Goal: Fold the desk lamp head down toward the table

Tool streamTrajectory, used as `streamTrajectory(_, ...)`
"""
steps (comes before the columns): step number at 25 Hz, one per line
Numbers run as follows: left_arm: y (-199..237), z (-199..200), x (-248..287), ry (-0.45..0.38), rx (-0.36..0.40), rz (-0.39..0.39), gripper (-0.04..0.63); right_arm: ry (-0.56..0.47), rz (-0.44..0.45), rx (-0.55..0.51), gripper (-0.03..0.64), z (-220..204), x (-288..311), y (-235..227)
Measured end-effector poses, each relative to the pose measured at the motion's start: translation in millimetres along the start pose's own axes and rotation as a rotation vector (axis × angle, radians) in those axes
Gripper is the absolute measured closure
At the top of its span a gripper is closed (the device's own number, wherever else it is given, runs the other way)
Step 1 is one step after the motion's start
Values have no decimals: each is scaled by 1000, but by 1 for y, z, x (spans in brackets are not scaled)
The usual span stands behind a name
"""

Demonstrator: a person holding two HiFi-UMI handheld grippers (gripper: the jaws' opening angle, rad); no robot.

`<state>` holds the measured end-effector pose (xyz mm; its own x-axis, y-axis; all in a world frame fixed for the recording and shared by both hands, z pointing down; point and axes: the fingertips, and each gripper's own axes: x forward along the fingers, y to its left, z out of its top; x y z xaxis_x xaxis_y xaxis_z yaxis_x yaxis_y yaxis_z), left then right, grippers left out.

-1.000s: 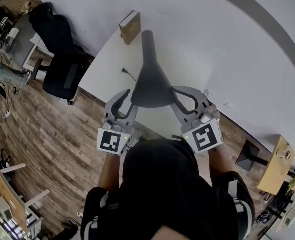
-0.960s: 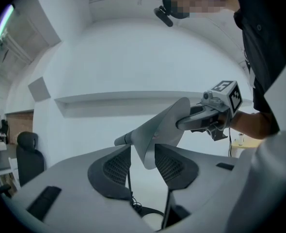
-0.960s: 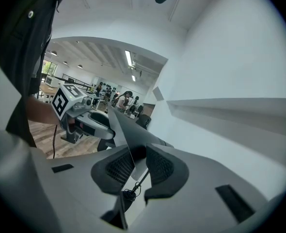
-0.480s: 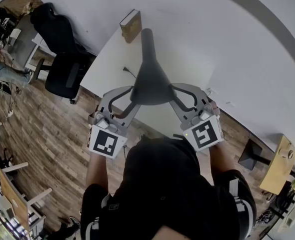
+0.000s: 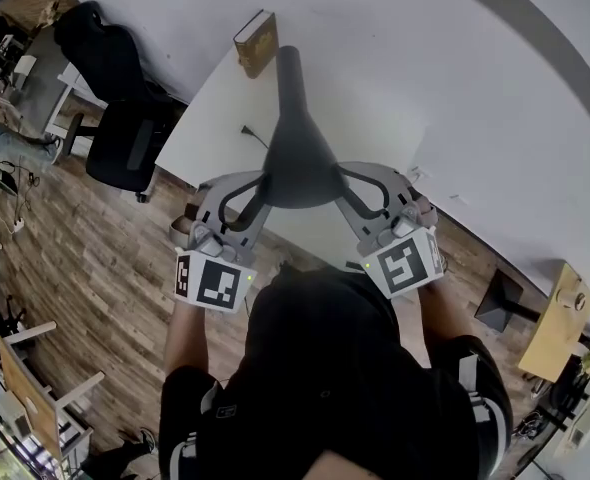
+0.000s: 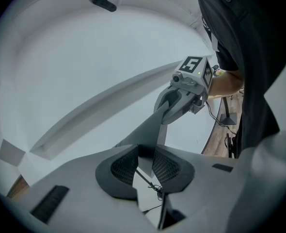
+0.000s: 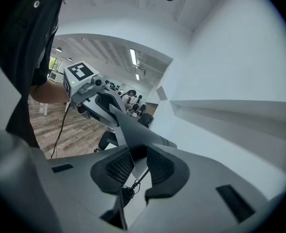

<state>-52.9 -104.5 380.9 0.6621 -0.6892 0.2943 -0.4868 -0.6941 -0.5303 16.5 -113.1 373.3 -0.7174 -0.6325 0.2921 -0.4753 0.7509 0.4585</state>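
Note:
The desk lamp's dark grey head (image 5: 297,163) hangs over the white table (image 5: 210,118), and its arm (image 5: 289,73) runs back toward the wall. My left gripper (image 5: 260,185) holds the head's left edge and my right gripper (image 5: 343,178) its right edge. In the left gripper view the thin rim of the lamp head (image 6: 148,130) sits between the meshed pads (image 6: 125,165), which have just been closing onto it. In the right gripper view the pads (image 7: 158,166) pinch the opposite rim of the lamp head (image 7: 133,132). Both grippers are shut on it.
A brown book (image 5: 254,40) stands at the table's far end by the white wall. A black cable (image 5: 254,138) lies on the tabletop. A black office chair (image 5: 125,148) stands to the left on the wooden floor, and a black stand (image 5: 495,310) is at the right.
My left gripper has rolled, and its marker cube has swung out to the left. The right gripper has stayed where it was on the lamp head.

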Motion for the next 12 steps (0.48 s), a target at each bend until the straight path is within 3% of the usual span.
streamTrajectory(12, -35, -42, 13, 85, 154, 6, 485, 26, 7, -227, 501, -45, 12, 30)
